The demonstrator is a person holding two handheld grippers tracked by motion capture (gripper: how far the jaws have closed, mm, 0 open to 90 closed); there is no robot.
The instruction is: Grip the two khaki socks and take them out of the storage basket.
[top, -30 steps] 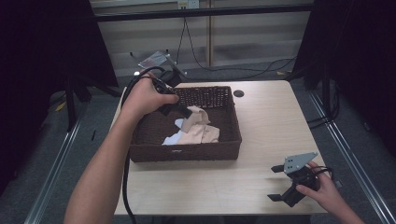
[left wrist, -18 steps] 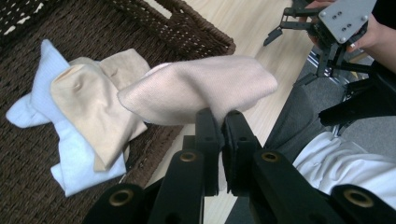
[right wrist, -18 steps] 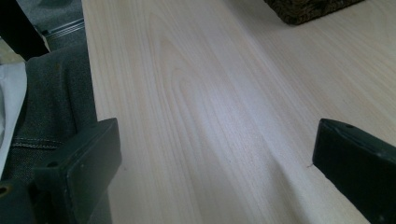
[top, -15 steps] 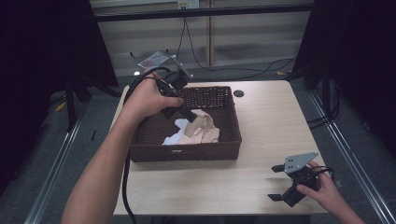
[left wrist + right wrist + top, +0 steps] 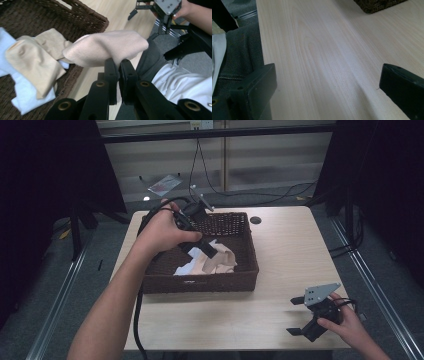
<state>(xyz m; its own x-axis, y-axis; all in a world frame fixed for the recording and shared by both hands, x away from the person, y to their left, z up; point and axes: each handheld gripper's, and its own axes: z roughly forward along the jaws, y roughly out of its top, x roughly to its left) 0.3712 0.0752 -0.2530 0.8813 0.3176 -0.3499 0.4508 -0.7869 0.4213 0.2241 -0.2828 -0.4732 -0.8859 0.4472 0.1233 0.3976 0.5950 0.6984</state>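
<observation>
One basket, one table, two claws (both black): left, right.

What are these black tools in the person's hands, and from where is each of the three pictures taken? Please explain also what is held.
A person holds a hand-operated gripper in each hand. One camera looks down from above; one more rides on each gripper. On the wooden table stands a dark woven basket with beige and pale blue cloths. The left gripper has its jaws shut on a beige sock, lifted above the basket's edge. The right gripper rests near the table's front corner, jaws wide open, holding nothing.
</observation>
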